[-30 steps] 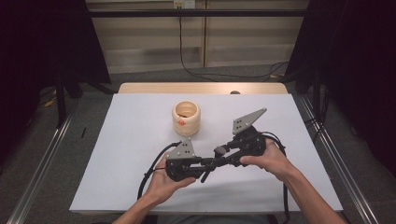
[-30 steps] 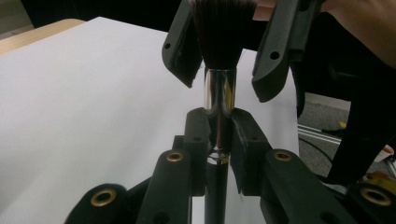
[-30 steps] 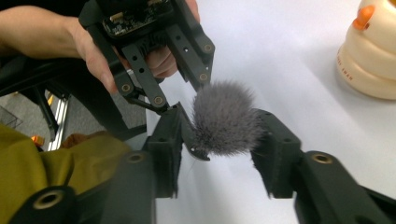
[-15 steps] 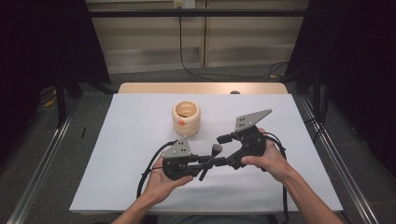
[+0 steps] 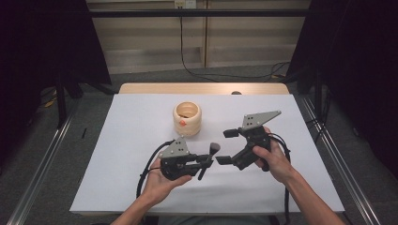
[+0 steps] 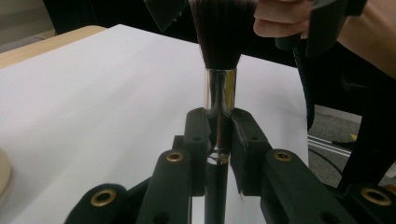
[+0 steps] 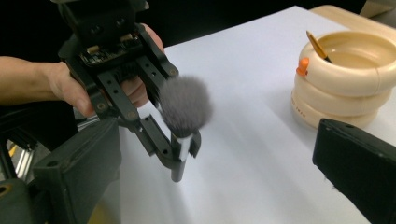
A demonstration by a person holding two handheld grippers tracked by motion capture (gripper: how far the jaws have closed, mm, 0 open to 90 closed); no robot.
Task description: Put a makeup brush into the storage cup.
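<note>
A makeup brush [image 5: 213, 150] with a dark fluffy head and a chrome ferrule is held above the white table. My left gripper [image 5: 205, 162] is shut on its black handle just below the ferrule [image 6: 220, 88]; the bristles [image 6: 222, 28] point away from it. In the right gripper view the brush head [image 7: 184, 105] stands upright in the left gripper [image 7: 180, 151]. My right gripper [image 5: 227, 147] is open just right of the brush head, its jaws wide apart and nothing between them. A cream ringed holder [image 5: 187, 118] stands behind both grippers.
The holder [image 7: 345, 79] has an orange-tipped stick [image 7: 317, 46] leaning inside it. White paper [image 5: 117, 164] covers the table, with a wooden strip [image 5: 202, 88] at the far edge. Metal rails run along both sides, and cables trail from each gripper.
The two grippers were close together at the brush. My right gripper has drawn back to the right and a little away, jaws apart. The brush stays in the left gripper.
</note>
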